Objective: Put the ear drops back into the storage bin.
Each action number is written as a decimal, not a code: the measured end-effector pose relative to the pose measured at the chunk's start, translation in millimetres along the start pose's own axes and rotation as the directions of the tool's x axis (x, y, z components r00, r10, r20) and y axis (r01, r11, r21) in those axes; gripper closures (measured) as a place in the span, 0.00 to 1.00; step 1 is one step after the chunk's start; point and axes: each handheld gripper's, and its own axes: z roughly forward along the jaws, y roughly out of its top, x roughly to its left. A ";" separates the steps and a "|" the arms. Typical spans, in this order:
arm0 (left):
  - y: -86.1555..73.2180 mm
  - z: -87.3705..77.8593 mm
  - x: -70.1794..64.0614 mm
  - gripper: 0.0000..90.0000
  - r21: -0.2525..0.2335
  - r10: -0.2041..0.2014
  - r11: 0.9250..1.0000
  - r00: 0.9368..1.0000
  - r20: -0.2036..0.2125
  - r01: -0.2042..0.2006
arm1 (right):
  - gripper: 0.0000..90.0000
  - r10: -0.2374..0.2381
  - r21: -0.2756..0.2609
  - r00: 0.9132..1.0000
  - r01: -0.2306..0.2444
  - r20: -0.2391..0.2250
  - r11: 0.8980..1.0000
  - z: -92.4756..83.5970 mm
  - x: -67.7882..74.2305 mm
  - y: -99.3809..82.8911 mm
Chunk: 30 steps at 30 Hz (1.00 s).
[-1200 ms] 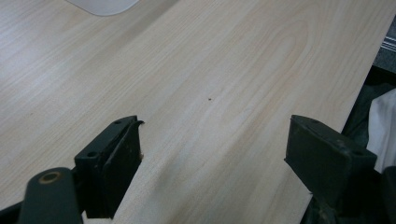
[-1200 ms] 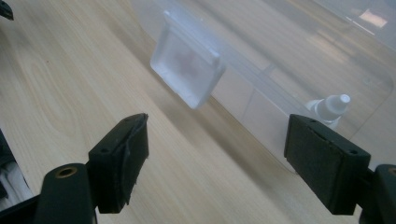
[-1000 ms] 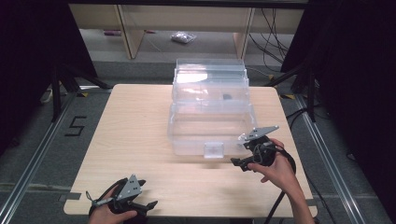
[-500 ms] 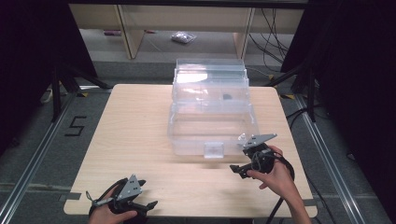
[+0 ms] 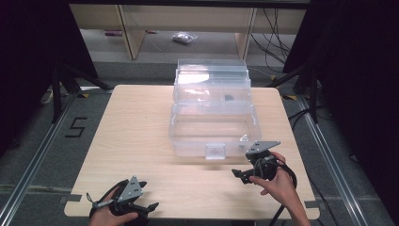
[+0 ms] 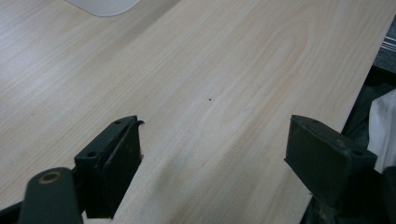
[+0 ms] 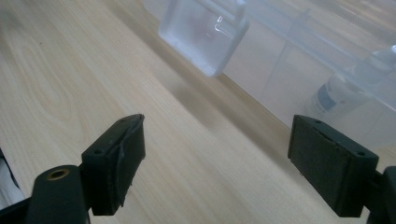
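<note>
High view: a clear plastic storage box (image 5: 212,120) was set at the middle of the wooden table (image 5: 131,141), its front latch (image 5: 215,151) turned toward the person so that it could be reached from the near side; its lid was seen closed
Right gripper (image 5: 241,175): held just off the box's front right corner, near the latch but apart from it; jaws spread wide with nothing between them, judged ready for the latch
Right gripper view: the latch (image 7: 204,35) lay ahead, above the gap; a small bottle (image 7: 337,95) was seen through the box wall
Left gripper (image 5: 143,209): parked at the near table edge, well apart from the box; jaws open and empty, judged kept out of the way
Left gripper view: bare wood was seen between the parted jaws
</note>
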 end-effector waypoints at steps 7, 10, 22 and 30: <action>0.1 0.0 -0.3 0.20 0.001 0.002 1.000 1.000 0.000 -0.002 | 0.22 -0.005 -0.021 1.000 0.005 0.005 1.000 1.5 7.6 -10.1; 0.1 0.0 -0.6 0.20 -0.004 -0.003 1.000 1.000 0.001 0.003 | 0.22 -0.006 -0.022 1.000 0.006 -0.004 1.000 3.2 10.5 -14.3; 0.1 0.2 -1.1 0.20 -0.001 -0.001 1.000 1.000 0.003 0.001 | 0.21 0.040 -0.039 0.999 -0.041 -0.015 0.998 8.9 18.9 -32.1; 0.3 0.8 0.0 0.20 0.009 0.006 1.000 1.000 -0.001 -0.006 | 0.21 0.037 -0.047 0.999 -0.038 -0.020 0.998 10.1 18.9 -44.1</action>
